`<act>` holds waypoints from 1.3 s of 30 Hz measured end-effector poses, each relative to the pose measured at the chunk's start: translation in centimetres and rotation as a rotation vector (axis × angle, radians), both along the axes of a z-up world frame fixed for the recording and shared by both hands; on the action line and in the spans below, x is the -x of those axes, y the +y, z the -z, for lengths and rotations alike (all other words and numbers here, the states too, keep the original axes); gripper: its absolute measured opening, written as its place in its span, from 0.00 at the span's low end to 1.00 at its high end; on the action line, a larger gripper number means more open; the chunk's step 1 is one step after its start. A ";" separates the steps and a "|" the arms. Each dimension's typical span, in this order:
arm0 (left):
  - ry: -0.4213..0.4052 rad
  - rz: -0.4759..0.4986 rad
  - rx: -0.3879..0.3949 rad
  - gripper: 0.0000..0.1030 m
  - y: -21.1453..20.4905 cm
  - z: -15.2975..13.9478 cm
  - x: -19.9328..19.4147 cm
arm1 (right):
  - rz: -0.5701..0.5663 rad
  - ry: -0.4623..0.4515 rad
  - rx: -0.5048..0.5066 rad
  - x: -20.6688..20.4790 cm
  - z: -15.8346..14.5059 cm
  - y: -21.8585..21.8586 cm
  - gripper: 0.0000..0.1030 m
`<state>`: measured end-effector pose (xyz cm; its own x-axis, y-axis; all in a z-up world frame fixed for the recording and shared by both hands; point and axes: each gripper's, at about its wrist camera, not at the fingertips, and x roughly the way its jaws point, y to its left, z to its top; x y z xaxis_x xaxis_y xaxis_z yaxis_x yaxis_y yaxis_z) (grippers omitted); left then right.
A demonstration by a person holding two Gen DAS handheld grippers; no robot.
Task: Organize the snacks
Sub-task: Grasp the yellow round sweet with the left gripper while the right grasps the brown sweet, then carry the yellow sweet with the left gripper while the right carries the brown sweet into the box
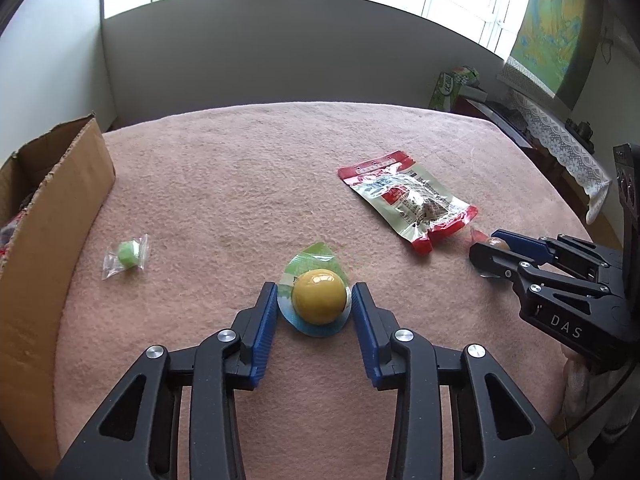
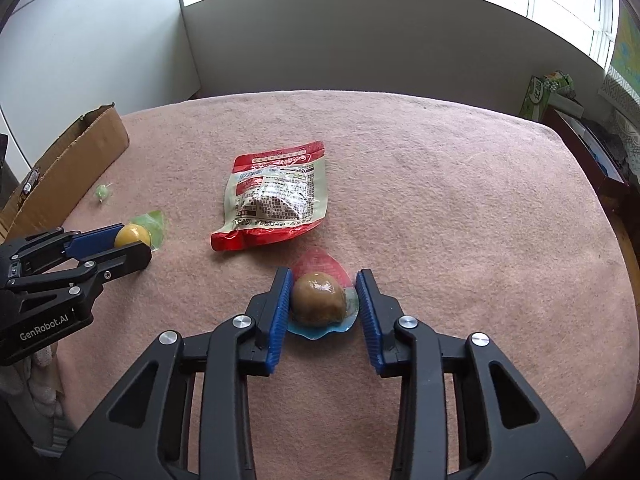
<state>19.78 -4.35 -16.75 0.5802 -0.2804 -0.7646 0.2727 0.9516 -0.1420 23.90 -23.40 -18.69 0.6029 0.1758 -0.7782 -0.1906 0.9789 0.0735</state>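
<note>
My left gripper [image 1: 315,298] is open, its blue pads on either side of a yellow ball snack in a green-topped wrapper [image 1: 319,296] lying on the pink blanket. My right gripper [image 2: 322,294] is open around a brown ball snack in a red-topped wrapper [image 2: 319,298]. A red and silver snack pouch [image 1: 408,200] lies between them, also in the right wrist view [image 2: 276,196]. A small green wrapped candy [image 1: 127,255] lies at the left near a cardboard box [image 1: 48,216]. Each gripper shows in the other's view: the right one [image 1: 494,252] and the left one [image 2: 132,240].
The pink blanket [image 2: 460,208] covers the table. The open cardboard box stands at the left edge [image 2: 68,160]. A green carton [image 1: 448,88] and a lace-covered shelf [image 1: 560,140] stand beyond the right edge. A white wall panel runs behind the table.
</note>
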 end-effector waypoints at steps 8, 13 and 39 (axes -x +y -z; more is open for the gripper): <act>0.002 -0.027 0.039 0.31 1.0 -0.3 0.4 | 0.012 -0.008 -0.024 0.3 -0.3 -0.5 0.28; 0.000 -0.036 0.055 0.27 1.4 -0.6 0.7 | 0.019 0.000 -0.047 0.6 -0.4 -0.8 0.27; -0.202 -0.241 0.127 0.25 10.7 -8.9 5.0 | -0.189 -0.171 -0.142 1.1 -9.9 8.5 0.27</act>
